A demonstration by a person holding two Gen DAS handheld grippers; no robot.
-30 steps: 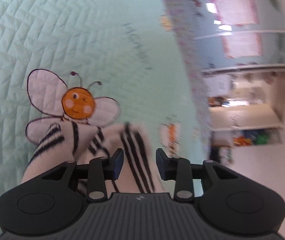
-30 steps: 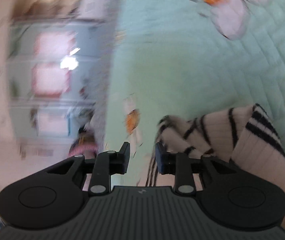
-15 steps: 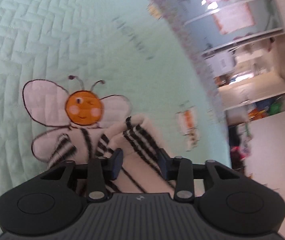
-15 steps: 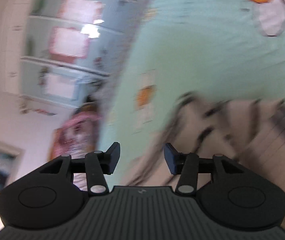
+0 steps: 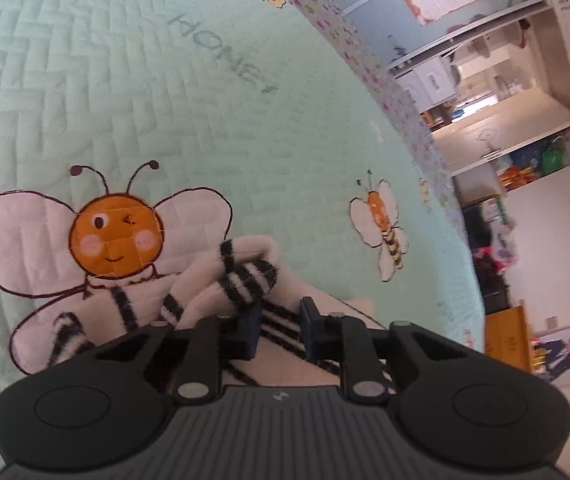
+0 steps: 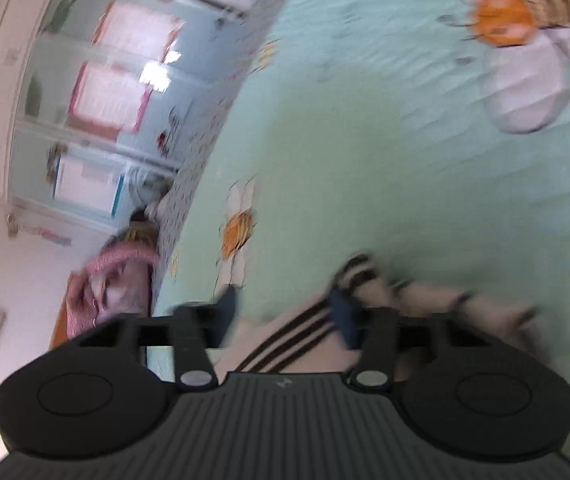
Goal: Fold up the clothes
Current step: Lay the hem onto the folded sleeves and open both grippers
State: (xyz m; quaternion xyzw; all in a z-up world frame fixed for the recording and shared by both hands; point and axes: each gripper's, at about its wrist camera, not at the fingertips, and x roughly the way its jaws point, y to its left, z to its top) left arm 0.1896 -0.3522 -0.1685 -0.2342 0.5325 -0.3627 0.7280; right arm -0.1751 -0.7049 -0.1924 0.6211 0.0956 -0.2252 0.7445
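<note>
Both grippers low over the bed, pointed at the same garment. The striped sweater (image 5: 241, 276), cream knit with black bands, lies bunched on the mint-green quilt (image 5: 133, 80), its heap covering the lower body of the big printed bee (image 5: 115, 236) whose orange winking face shows just above the folds. A rolled, striped cuff or sleeve end pokes up at the top of the pile, just beyond the left gripper (image 5: 280, 322). That gripper's jaws stand a little apart, a narrow gap between the dark blue pads, with flat striped cloth showing through the gap beneath them; the pads do not appear to pinch any of it. A smaller bee print (image 5: 381, 228) sits off to the side on bare quilt, and the grey word HONEY (image 5: 221, 54) runs across the fabric farther up. Right-wrist view is smeared with motion blur. The right gripper (image 6: 283, 312) has its jaws spread wide, nothing caught between them; the sweater (image 6: 305, 340) lies under and past the fingers, three dark stripes visible between them and more crumpled knit beyond the far fingertip. Past the bed's patterned edge: pale blue cabinet doors (image 6: 97, 92) with pink-framed panels, and something pink and fluffy (image 6: 109, 280) on the floor by the bed, too blurred to name.
</note>
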